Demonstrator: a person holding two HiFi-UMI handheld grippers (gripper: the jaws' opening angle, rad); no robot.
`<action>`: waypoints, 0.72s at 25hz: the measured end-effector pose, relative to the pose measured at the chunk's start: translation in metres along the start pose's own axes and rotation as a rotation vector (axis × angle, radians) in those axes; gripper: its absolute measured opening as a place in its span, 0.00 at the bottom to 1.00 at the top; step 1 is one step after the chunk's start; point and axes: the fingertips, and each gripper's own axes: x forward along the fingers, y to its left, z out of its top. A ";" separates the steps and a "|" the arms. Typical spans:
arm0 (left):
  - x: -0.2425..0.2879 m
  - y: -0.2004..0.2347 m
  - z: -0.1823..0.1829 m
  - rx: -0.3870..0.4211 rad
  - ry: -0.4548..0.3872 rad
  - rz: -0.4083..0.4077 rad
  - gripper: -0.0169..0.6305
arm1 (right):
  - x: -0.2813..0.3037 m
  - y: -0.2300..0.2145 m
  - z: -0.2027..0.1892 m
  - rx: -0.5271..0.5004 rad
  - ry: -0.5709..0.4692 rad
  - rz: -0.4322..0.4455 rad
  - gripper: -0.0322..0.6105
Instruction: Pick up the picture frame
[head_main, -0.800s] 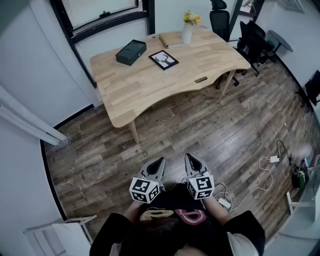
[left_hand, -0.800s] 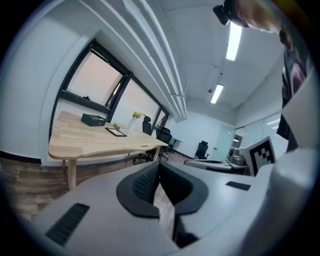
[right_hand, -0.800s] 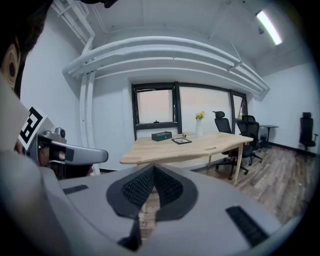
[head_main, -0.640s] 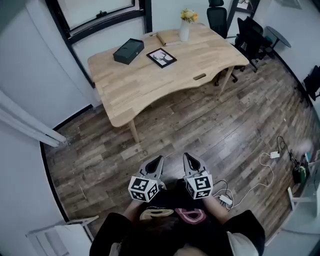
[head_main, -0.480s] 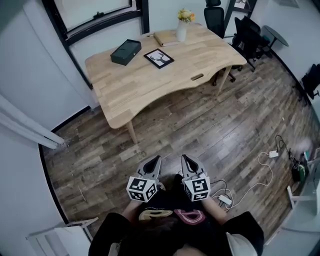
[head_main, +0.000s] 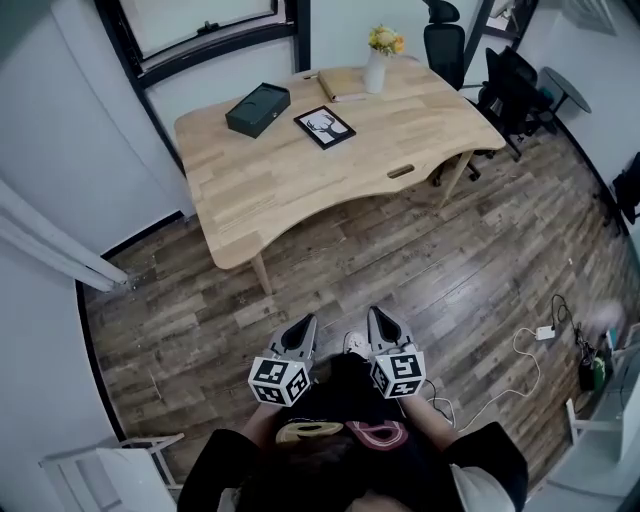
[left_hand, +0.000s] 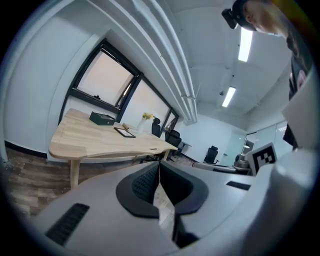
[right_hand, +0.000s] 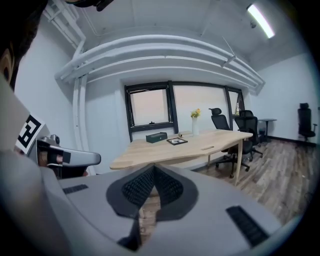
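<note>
A flat black picture frame (head_main: 324, 127) lies untouched on the pale wooden surface (head_main: 300, 190). The left tongs (head_main: 304, 326) and right tongs (head_main: 379, 318) hang closed, empty, well away.

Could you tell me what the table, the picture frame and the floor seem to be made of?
Table: light matte wood, judging by its grain and plank seams. Picture frame: thin black border, plain finish; plastic, wood or metal, too small to tell. Floor: dark, streaked planks; timber or laminate, unclear.
</note>
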 end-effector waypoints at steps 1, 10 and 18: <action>0.007 0.000 0.003 0.000 -0.004 0.010 0.05 | 0.006 -0.007 0.004 -0.001 -0.002 0.007 0.06; 0.086 -0.014 0.015 0.036 0.016 0.062 0.05 | 0.054 -0.074 0.023 -0.013 0.008 0.093 0.06; 0.145 -0.031 0.019 -0.028 -0.025 0.127 0.05 | 0.076 -0.131 0.031 -0.045 0.030 0.159 0.06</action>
